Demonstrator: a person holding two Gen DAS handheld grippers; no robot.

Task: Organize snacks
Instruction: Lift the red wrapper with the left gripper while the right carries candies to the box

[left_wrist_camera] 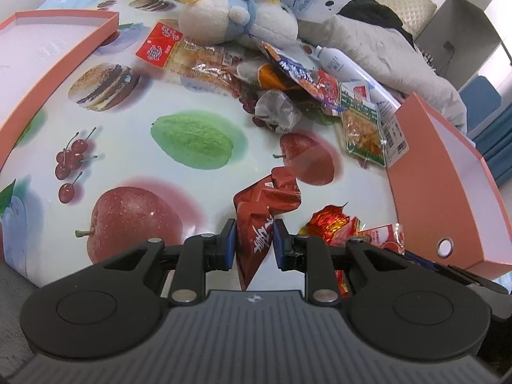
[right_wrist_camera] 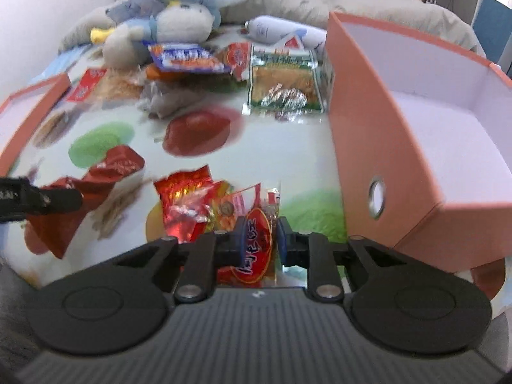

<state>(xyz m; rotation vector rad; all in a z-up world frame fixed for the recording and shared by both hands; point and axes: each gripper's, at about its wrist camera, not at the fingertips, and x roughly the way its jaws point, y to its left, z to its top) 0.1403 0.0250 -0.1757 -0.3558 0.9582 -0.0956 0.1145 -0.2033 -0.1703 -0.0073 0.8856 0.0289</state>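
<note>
The left tool [left_wrist_camera: 254,240] is clamped on a crumpled dark red foil snack packet [left_wrist_camera: 265,204], blue pads pressing its lower end from both sides, the rest of the packet sticking out ahead over the fruit-printed counter [left_wrist_camera: 128,134]. Over on the right, the right tool [right_wrist_camera: 258,240] has its jaws drawn in around a clear snack packet with a red oval label [right_wrist_camera: 256,240]; the left pad touches it, and the picture is too blurred to say whether the right pad presses it too. Just beside that packet lies a shiny red-and-gold foil wrapper [right_wrist_camera: 184,198]. To the right stands an open salmon-pink cardboard box [right_wrist_camera: 377,121] with a white inside and a metal-ringed hole in its near wall, nothing visible inside. At the left edge sits a shallow salmon-pink box lid [left_wrist_camera: 48,48]. Farther back, the rest of the snacks are heaped: a green-edged packet of golden crisps [left_wrist_camera: 361,128], a red-and-clear packet [left_wrist_camera: 163,44], a blue-and-orange packet [left_wrist_camera: 294,70]. Behind them lie a grey-white plush toy with a yellow tuft [left_wrist_camera: 224,22] and a white bottle [left_wrist_camera: 339,64].
</note>
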